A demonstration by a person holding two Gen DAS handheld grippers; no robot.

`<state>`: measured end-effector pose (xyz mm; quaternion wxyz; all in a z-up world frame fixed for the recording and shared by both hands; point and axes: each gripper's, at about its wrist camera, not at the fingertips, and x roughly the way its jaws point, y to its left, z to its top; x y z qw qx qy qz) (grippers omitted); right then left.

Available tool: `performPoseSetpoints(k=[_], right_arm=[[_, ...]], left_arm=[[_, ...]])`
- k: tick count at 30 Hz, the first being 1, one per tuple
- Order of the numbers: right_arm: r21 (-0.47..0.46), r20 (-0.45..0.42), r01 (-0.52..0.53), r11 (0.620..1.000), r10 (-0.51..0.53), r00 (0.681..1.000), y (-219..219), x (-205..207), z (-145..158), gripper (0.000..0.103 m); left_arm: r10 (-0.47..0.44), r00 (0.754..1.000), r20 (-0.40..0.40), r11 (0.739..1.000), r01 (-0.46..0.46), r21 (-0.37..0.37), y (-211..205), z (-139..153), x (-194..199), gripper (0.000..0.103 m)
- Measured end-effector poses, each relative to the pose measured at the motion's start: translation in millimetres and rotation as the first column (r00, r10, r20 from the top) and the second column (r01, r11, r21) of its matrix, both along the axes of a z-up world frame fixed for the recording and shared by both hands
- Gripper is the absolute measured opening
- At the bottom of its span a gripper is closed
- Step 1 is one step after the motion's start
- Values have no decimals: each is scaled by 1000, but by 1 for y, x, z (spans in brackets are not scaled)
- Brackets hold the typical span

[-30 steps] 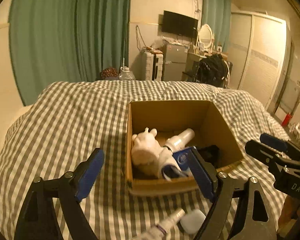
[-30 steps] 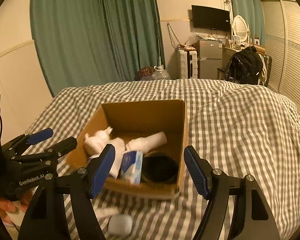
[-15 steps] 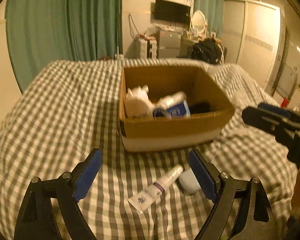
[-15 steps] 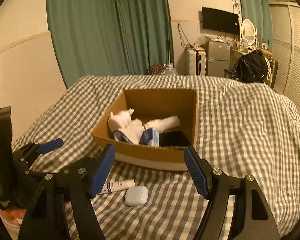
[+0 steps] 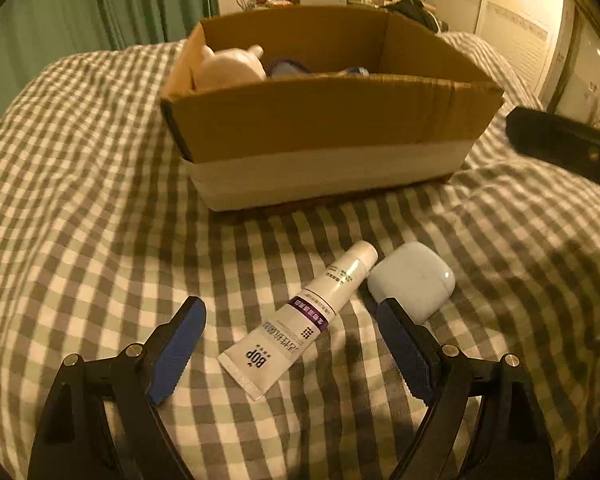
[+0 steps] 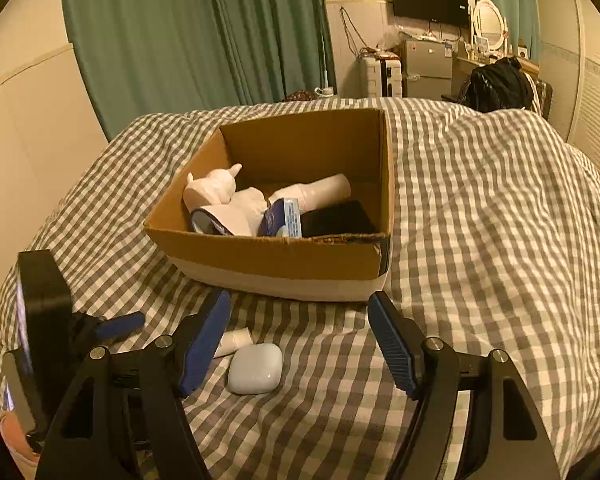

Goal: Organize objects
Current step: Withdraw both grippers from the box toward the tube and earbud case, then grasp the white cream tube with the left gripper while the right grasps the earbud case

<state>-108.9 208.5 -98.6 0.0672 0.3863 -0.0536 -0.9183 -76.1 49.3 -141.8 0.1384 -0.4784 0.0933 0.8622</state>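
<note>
Checkered bedspread (image 5: 80,208): left gripper (image 5: 296,354) fingers wide apart around tube (image 5: 300,320), gripping nothing; right gripper (image 6: 300,344) fingers wide, empty.

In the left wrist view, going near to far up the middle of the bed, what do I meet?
Left gripper → tube → box → white figurine inside it.

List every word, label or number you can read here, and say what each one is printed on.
"BOP": on the white squeeze tube with a purple band lying on the checked bedspread.
Smaller print on the tube's band and near its cap: too small to read.
Blue-and-white packet in the cardboard box: print blurred, unreadable.
</note>
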Motion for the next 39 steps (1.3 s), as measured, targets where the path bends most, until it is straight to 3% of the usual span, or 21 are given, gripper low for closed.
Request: performPoseSetpoints(k=[5, 10, 16, 26, 39], right_arm=[[-8, 7, 3, 1000, -3, 1000, 0, 0, -2, 71], [-10, 23, 20, 1000, -20, 1000, 1, -1, -6, 71], [-1, 38, 23, 1000, -23, 999, -1, -2, -9, 71], [29, 91, -17, 999, 15, 996, -16, -6, -24, 71], [133, 256, -177, 975, 139, 957, -61, -20, -77, 71]], left_arm=[[-26, 998, 53, 1000, 27, -12, 12, -14, -7, 86], [-42, 996, 80, 999, 43, -9, 16, -23, -11, 49], [-25, 1000, 10, 999, 25, 34, 9, -4, 2, 19], [98, 992, -77, 989, -89, 117, -23, 33, 12, 18], [141, 986, -86, 982, -128, 135, -43, 37, 5, 18]])
